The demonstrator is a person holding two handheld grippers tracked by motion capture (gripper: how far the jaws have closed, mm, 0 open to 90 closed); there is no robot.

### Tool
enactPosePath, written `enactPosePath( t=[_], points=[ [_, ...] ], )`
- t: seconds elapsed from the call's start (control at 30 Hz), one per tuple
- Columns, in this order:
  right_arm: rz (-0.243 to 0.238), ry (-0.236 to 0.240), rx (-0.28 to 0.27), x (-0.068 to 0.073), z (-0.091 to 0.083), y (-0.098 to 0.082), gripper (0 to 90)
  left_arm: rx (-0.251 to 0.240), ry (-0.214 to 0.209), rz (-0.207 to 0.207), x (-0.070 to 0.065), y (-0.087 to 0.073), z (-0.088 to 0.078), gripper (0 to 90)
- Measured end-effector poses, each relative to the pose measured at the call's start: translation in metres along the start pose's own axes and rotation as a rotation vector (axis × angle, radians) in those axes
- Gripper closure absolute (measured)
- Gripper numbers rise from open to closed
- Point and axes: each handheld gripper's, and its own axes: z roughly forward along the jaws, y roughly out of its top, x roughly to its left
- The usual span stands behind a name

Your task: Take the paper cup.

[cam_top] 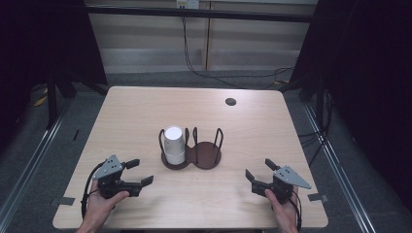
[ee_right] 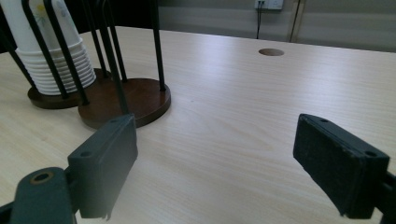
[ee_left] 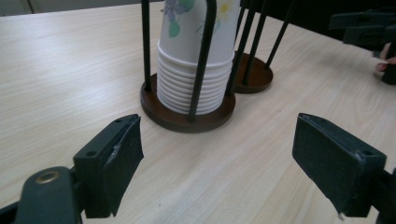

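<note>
One stack of white paper cups, flower print, no readable writing, stands upright and mouth-down in the left bay of a dark two-bay wire holder at mid table. My left gripper and right gripper gape wide, holding nothing.
</note>
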Motion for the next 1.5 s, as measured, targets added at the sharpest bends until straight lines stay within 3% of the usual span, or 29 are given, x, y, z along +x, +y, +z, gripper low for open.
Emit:
enactPosePath(
  t=[0.23,0.37,0.5,0.57,0.77,0.9,0.93,1.13,1.3,1.5],
  points=[
    [0.000,0.021,0.011,0.000,0.000,0.000,13.0,-0.002,-0.022,0.006,-0.001,0.003,0.001,16.1],
    [-0.027,0.031,0.034,0.001,-0.001,0.000,13.0,-0.003,-0.033,-0.009,-0.001,0.004,0.000,16.6],
    [-0.014,0.052,0.054,0.001,-0.001,0.000,13.0,-0.005,-0.036,-0.010,-0.001,0.006,0.000,16.7],
    [-0.021,0.059,0.054,0.002,-0.002,0.002,13.0,0.006,-0.061,-0.018,-0.001,0.007,0.001,17.3],
    [-0.041,0.071,0.059,0.005,-0.003,0.005,13.3,-0.029,-0.076,-0.018,-0.001,0.010,-0.001,21.3],
    [-0.043,0.064,0.075,0.002,-0.005,0.006,13.7,-0.033,-0.078,-0.010,0.000,0.017,-0.001,23.0],
    [-0.041,0.066,0.080,0.001,-0.005,0.006,14.1,-0.034,-0.074,0.015,-0.001,0.022,-0.002,23.3],
    [-0.036,0.075,0.084,0.000,-0.008,0.006,16.7,-0.058,-0.078,0.041,-0.004,0.036,-0.006,26.4],
    [-0.034,0.095,0.094,0.001,-0.007,0.007,18.9,-0.090,-0.104,0.024,-0.001,0.049,-0.004,27.6],
    [-0.027,0.114,0.099,0.001,-0.007,0.007,19.6,-0.053,-0.131,0.022,0.000,0.063,0.000,28.3]
  ],
)
